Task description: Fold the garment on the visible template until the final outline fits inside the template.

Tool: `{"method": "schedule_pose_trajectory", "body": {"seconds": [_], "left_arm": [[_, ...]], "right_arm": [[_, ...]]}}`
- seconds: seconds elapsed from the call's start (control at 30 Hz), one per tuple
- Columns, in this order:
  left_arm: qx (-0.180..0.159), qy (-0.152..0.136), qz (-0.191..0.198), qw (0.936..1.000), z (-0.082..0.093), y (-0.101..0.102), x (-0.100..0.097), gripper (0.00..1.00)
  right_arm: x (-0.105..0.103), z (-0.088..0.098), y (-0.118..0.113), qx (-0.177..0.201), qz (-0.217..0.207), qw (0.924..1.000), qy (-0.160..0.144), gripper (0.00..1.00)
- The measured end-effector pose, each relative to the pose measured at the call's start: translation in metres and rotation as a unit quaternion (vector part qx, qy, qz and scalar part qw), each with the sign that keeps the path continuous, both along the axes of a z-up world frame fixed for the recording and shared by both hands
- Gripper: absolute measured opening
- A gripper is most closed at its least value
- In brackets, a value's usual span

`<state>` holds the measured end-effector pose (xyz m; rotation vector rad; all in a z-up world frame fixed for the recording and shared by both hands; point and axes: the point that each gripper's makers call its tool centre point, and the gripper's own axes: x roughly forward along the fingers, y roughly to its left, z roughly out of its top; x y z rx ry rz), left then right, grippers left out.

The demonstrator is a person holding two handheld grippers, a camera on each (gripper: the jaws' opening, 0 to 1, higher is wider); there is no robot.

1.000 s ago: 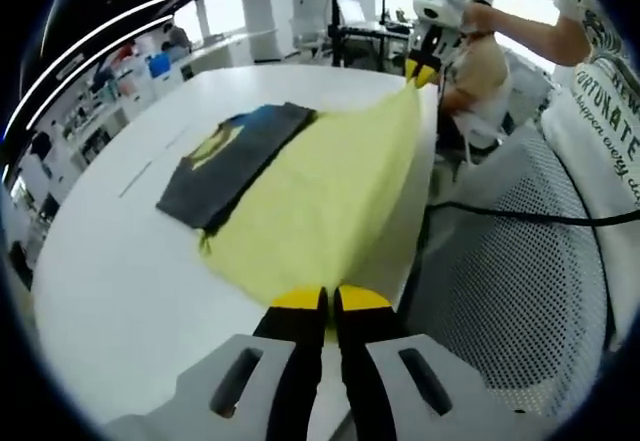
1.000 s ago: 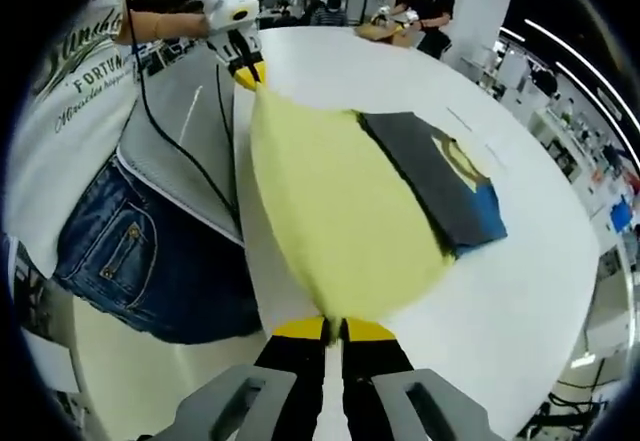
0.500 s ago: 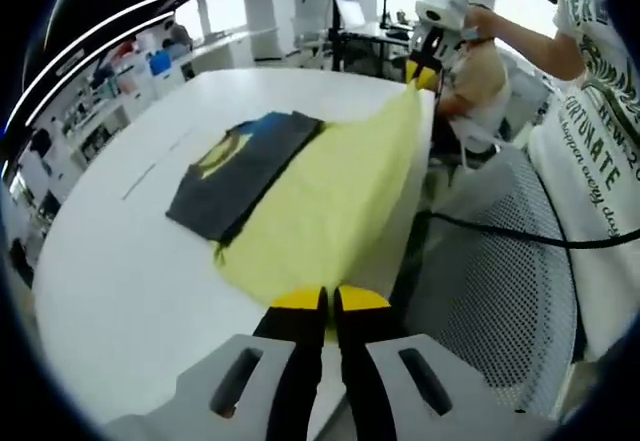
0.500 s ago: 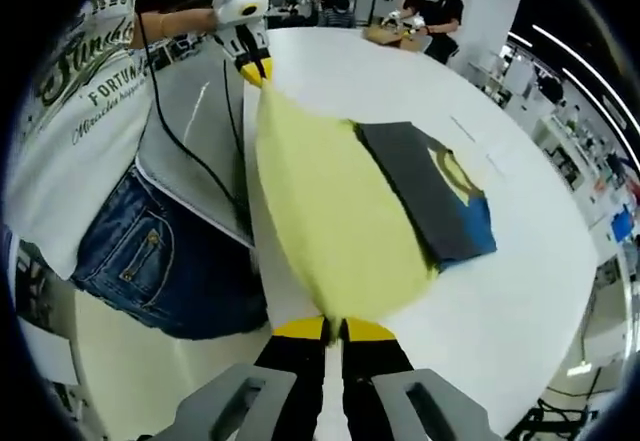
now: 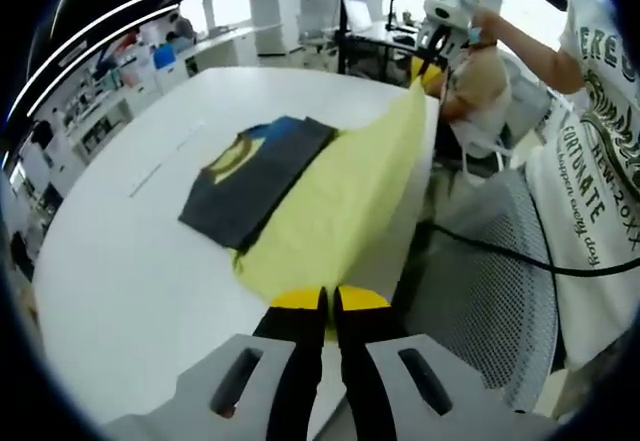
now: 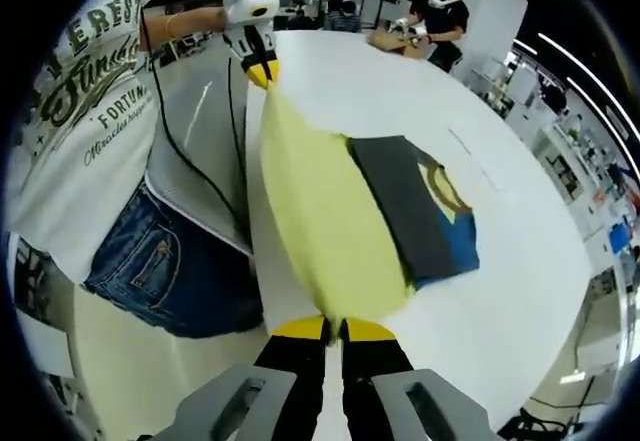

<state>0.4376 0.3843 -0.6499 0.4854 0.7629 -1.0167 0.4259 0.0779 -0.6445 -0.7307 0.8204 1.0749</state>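
1. Left tongs and right tongs, both pinching yellow garment stretched along surface edge.
2. Dark folded shirt at 2 o'clock, partly under garment.
3. Person's white T-shirt at 10 o'clock: "FORTUNATE".
4. White round surface; open office behind.

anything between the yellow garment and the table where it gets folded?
Yes. A folded dark grey garment lies on the white table under the far part of the yellow garment. Both tongs, left and right, are shut on the yellow cloth, stretched between them.
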Motion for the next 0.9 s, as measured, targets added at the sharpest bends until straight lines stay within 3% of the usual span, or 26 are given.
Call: {"method": "schedule_pose_trajectory", "body": {"seconds": [0.47,0.57,0.9], "left_arm": [[0.009,-0.035,0.012,0.9993,0.006,0.003,0.045,0.01],[0.019,-0.062,0.008,0.9979,0.007,0.003,0.061,0.01],[0.020,-0.072,0.020,0.9970,0.009,0.001,0.092,0.01]], "right_arm": [[0.045,0.009,0.001,-0.008,0.000,0.9981,-0.061,0.00],[0.054,0.009,0.001,-0.010,-0.001,0.9976,-0.069,0.00],[0.096,0.007,-0.003,-0.009,-0.021,0.9948,-0.099,0.00]]}}
